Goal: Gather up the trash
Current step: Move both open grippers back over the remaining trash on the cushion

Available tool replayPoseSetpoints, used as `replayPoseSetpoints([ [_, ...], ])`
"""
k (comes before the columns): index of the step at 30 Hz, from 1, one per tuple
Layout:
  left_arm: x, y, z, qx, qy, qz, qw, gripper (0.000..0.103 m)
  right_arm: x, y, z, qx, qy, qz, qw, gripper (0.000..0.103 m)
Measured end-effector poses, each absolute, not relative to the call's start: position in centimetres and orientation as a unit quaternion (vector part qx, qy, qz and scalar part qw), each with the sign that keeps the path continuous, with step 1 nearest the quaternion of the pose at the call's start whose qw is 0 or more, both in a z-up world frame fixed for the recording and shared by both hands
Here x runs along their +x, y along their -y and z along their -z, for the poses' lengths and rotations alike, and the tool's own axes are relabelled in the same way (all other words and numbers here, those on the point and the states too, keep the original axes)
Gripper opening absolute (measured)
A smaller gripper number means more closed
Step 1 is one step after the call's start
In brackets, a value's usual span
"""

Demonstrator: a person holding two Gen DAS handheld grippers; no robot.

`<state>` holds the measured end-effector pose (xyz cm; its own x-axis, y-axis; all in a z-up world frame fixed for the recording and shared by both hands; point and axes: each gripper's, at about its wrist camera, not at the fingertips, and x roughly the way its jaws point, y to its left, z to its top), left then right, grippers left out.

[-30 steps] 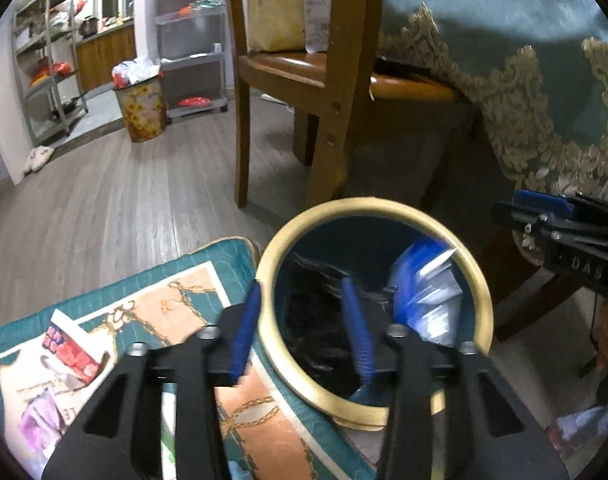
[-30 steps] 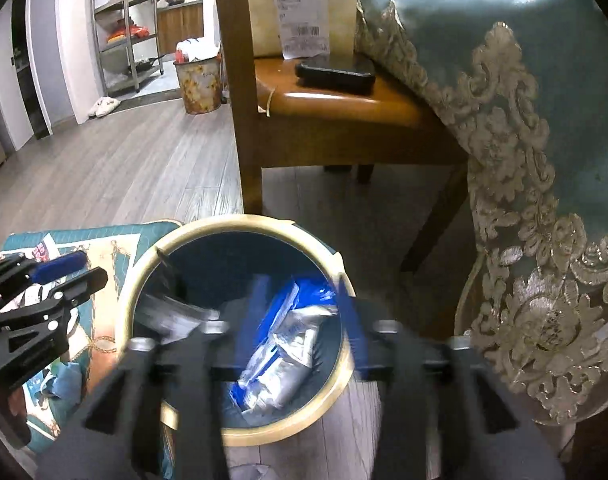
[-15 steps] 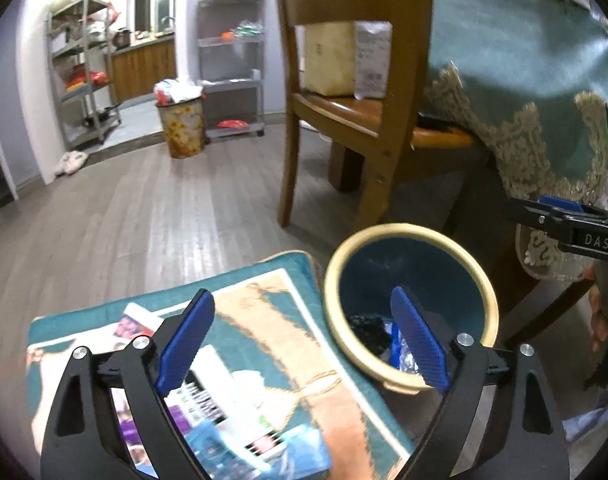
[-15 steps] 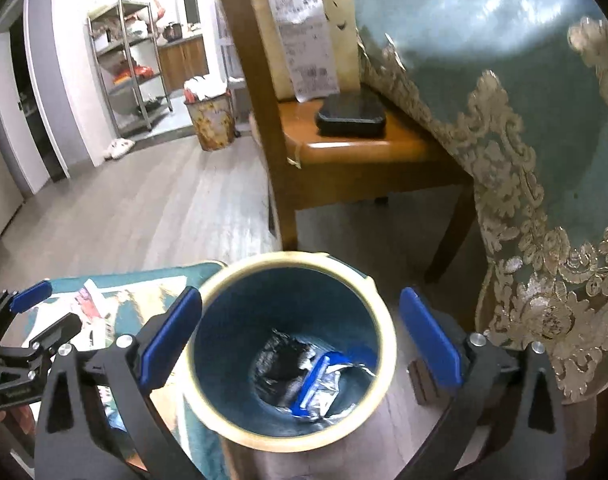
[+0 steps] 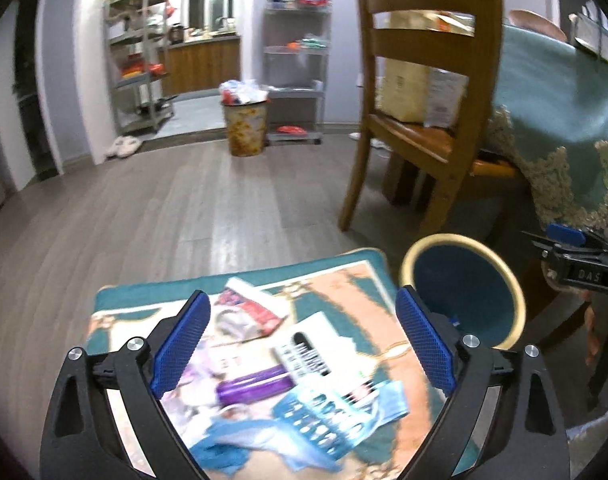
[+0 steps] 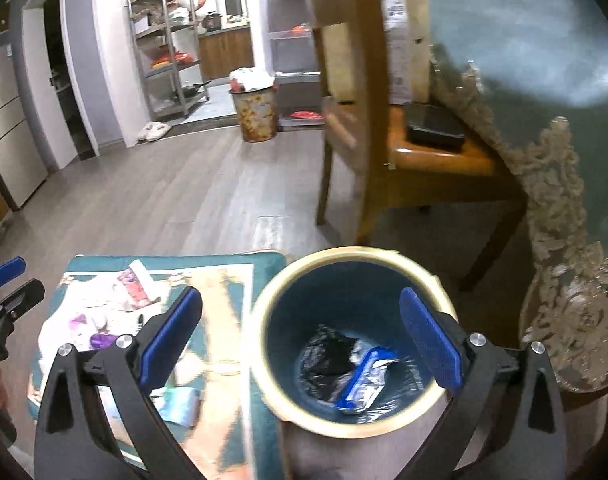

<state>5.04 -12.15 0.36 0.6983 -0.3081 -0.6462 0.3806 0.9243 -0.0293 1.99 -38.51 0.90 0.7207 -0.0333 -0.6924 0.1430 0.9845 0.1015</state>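
Left gripper held above a patterned teal and orange mat on the floor, blue pads spread wide, nothing between them. Scattered on the mat beneath: a red and white wrapper at the far side, a white packet with black lettering nearer the middle, a purple tube lying flat just near of it, and a blue printed wrapper at the near edge, partly blurred. Just right of the mat, a round teal bin with a pale yellow rim, standing upright on the grey wood floor. Right gripper poised over that same bin, fingers likewise opened far apart and empty, one pad over the bin's right rim, the other over the mat. Down in the bottom of the bin: a crumpled black bag and a blue and silver wrapper touching it on the right. Beyond the bin, a wooden chair with a dark flat object on its seat, pushed against a table draped in a teal cloth with a pale lace border. At the far end of the room, a second, flower-patterned bin heaped full, flanked by metal shelving.
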Motion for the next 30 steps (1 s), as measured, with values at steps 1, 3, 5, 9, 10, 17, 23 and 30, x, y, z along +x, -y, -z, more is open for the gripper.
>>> replayPoseSetpoints([
  [1,5.0,11.6,-0.4,0.053,-0.341,0.182,0.921,0.093,2.1,37.8,-0.9,0.071,-0.371,0.043,0.925,0.097],
  [3,4.9,9.9,-0.3,0.056,-0.343,0.167,0.923,0.093,2.3,36.5,-0.8,0.062,-0.371,0.035,0.926,0.097],
  [5,4.9,8.3,-0.3,0.059,-0.343,0.156,0.925,0.093,2.6,35.2,-0.7,0.052,-0.375,0.027,0.925,0.097],
  [9,5.0,5.5,0.0,0.065,-0.344,0.134,0.927,0.093,3.0,33.1,-0.3,0.034,-0.381,0.018,0.924,0.097],
  [10,5.0,4.8,0.2,0.069,-0.345,0.128,0.927,0.093,3.1,32.6,-0.2,0.030,-0.383,0.015,0.923,0.097],
  [17,5.7,0.3,1.8,0.082,-0.364,0.086,0.924,0.094,3.7,29.6,1.5,0.013,-0.401,-0.004,0.916,0.097],
  [23,6.4,-1.5,2.5,0.061,-0.382,0.074,0.919,0.094,4.3,28.1,2.9,0.016,-0.422,-0.017,0.906,0.097],
  [30,7.5,-2.1,3.5,0.032,-0.397,0.067,0.915,0.094,5.0,28.3,5.5,0.025,-0.453,-0.018,0.891,0.097],
])
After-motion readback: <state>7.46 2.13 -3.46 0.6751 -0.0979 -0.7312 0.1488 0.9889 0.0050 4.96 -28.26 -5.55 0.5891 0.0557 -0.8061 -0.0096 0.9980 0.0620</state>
